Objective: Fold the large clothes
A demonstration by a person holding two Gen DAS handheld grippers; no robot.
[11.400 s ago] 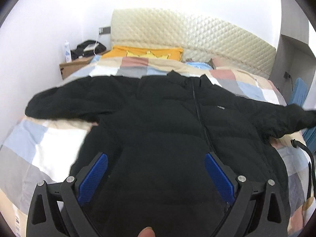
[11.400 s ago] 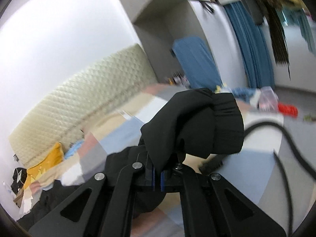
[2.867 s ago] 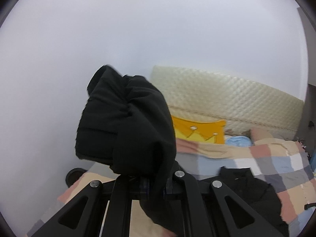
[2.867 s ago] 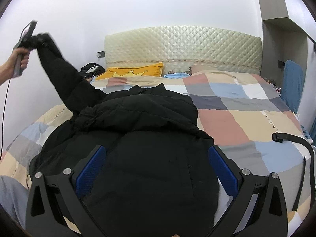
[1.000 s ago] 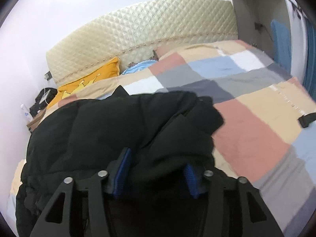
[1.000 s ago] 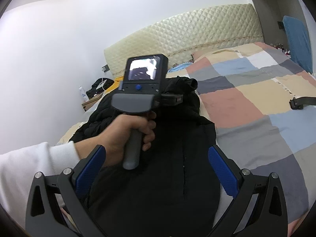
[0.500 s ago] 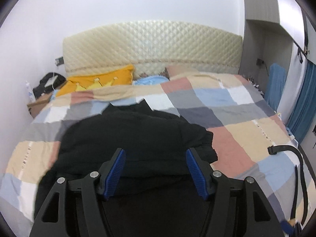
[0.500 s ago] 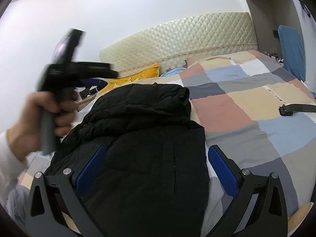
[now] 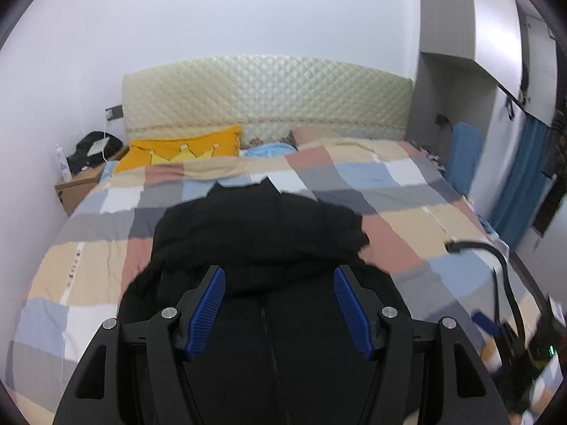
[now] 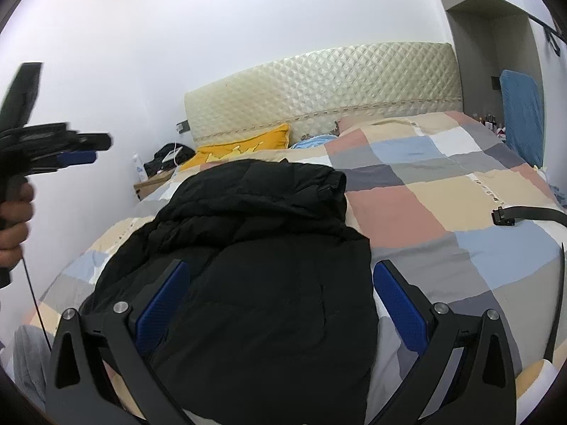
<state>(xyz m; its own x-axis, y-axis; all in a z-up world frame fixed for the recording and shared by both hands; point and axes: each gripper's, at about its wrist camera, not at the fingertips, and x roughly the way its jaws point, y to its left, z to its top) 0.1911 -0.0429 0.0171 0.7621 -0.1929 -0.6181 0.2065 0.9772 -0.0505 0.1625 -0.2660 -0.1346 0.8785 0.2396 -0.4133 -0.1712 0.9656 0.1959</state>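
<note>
With the jacket (image 10: 255,255) lying on the bed (image 10: 443,212), sleeves folded in, both tools, left (image 9: 280,308) and right (image 10: 280,304), hang spread and empty; pinching the hem corners at 6 o'clock evenly should suit the upward fold.

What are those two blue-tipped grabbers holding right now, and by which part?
Nothing. The left gripper and the right gripper are both open and empty above the black jacket, which lies on the checked bedspread.
</note>
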